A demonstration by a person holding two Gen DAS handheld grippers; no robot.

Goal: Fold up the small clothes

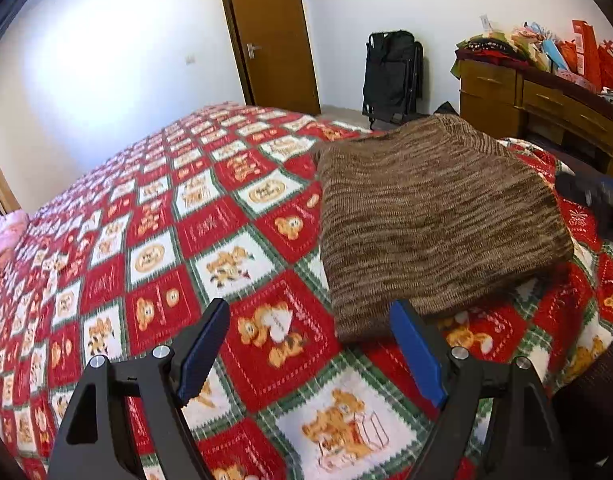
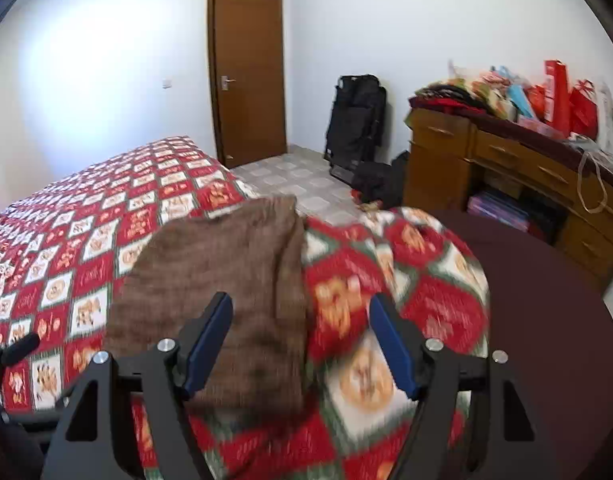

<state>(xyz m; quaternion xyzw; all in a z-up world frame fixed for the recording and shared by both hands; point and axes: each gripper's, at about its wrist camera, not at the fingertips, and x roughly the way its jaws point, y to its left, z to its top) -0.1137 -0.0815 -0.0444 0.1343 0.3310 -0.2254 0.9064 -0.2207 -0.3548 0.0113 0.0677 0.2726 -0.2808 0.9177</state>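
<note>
One brown knit sweater (image 1: 434, 216), already folded into a thick pad, lies near the bed (image 1: 146, 240) corner; looks soft, floppy, grippy, best pinched at a doubled edge. Left gripper (image 1: 310, 352) and right gripper (image 2: 302, 344) hover spread wide, empty.

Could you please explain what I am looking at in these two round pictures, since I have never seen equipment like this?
A person holds a two-fingered tool in each hand, each carrying a wide-angle camera looking along its fingers. One picture comes from the left gripper, the other from the right gripper. Both have their jaws spread apart and hold nothing. Below them is a bed with a red, white and green patterned bedspread. On it lies a brown knitted garment, already folded into a rough rectangle.
</note>
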